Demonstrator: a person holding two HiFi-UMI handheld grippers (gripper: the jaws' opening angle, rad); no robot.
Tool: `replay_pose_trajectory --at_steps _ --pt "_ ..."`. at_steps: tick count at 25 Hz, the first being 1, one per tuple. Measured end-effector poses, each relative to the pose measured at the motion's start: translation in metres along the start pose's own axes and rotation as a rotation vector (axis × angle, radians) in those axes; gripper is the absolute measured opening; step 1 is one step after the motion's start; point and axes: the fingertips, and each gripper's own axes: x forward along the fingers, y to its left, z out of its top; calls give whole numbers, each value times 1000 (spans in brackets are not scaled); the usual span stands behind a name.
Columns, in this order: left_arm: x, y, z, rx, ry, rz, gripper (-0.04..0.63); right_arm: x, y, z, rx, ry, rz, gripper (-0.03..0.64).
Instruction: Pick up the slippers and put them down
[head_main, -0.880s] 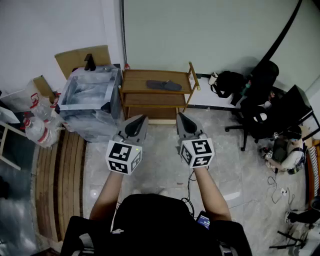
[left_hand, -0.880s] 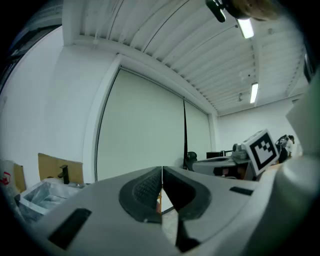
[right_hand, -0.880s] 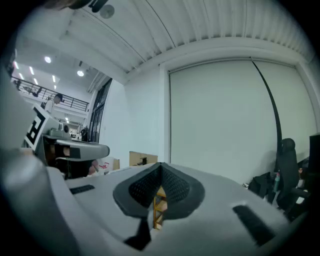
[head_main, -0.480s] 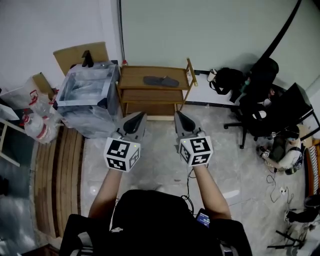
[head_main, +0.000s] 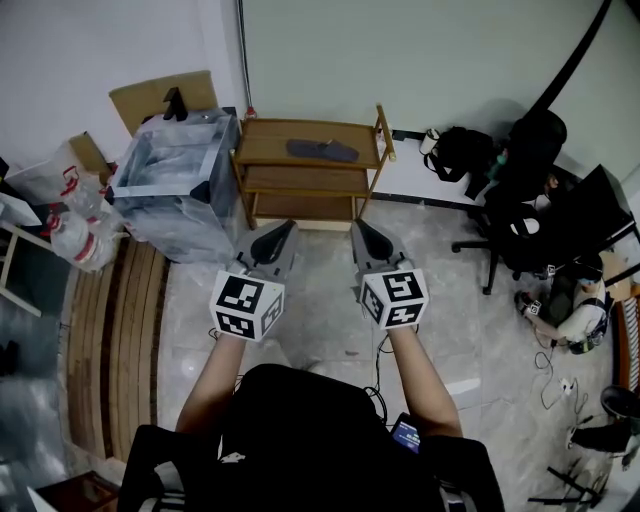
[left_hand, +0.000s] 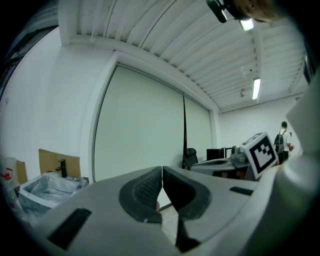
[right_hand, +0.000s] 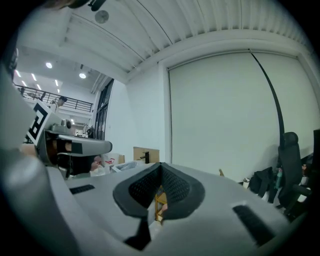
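**Mia:** Where are the slippers?

**Ben:** The dark slippers lie flat on the top board of the wooden shelf. They sit near the middle of that board. From up here they look like one dark flat shape, so I cannot tell them apart.

**Mia:** Is a tool touching them?

**Ben:** No. Both tools are out in front of the shelf, over the pale floor, well apart from the slippers. They are side by side and both point level at the shelf.

**Mia:** What is the left tool doing?

**Ben:** Its two jaws are pressed together. The dark bumpy pads meet at the tips and nothing is between them.

**Mia:** And the right tool?

**Ben:** The same. Its jaws are squeezed tight and it pinches nothing. Below the pads you can see a bit of the wooden shelf far behind them.

**Mia:** What else is by the shelf?

**Ben:** A clear plastic bin stands just beside the shelf on its left side. A piece of cardboard leans on the wall behind that bin. On the right side of the shelf a black backpack sits on the floor by the wall. A black office chair stands farther out from the shelf on that same side.
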Motion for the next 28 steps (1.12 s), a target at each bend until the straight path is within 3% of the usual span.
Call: replay_pose_trajectory --at_steps 12,28 --pt "36 31 -13 -28 11 16 6 42 -17 -15 -5 29 13 -11" --pt "158 141 -11 -76 29 -1 6 189 -76 -4 -8 66 -4 -11"
